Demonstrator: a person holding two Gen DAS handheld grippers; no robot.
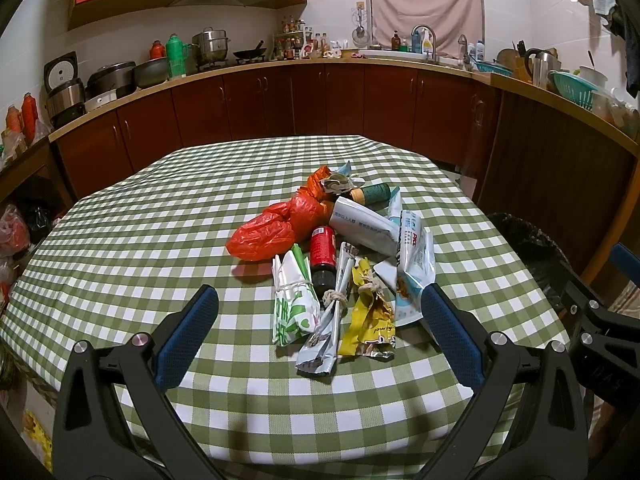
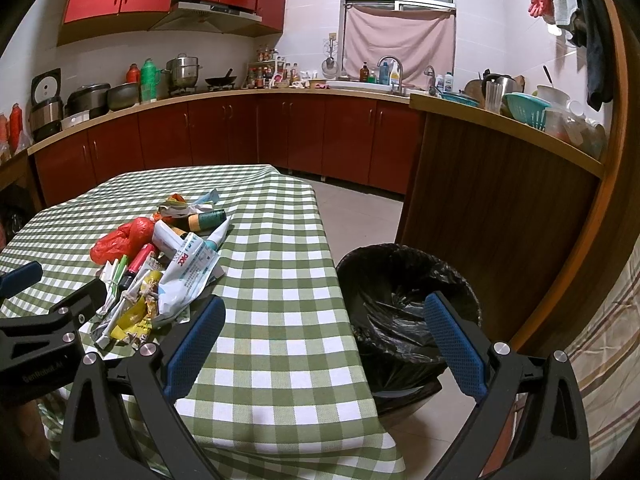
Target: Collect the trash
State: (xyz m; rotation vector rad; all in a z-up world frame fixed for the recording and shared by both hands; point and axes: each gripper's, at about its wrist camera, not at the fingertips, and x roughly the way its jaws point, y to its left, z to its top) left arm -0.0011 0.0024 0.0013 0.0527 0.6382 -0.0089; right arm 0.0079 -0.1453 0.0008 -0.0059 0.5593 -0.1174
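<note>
A heap of trash lies on the checked table (image 1: pixel 160 220): a red plastic bag (image 1: pixel 276 228), a dark bottle with a red label (image 1: pixel 323 256), a green-and-white wrapper (image 1: pixel 294 304), a silver wrapper (image 1: pixel 328 332), a yellow wrapper (image 1: pixel 370 316) and a white-and-blue pouch (image 1: pixel 414 264). My left gripper (image 1: pixel 320 292) is open, its fingers on either side of the heap's near end, holding nothing. My right gripper (image 2: pixel 325 302) is open and empty over the table's right edge, next to a bin lined with a black bag (image 2: pixel 400 250) on the floor.
A green-capped bottle (image 1: pixel 370 194) and a white packet (image 1: pixel 364 226) lie at the back of the heap. Brown cabinets and a cluttered counter (image 1: pixel 280 66) run around the room. A wooden counter side (image 2: pixel 480 200) stands behind the bin. Tiled floor (image 2: pixel 360 216) shows between table and cabinets.
</note>
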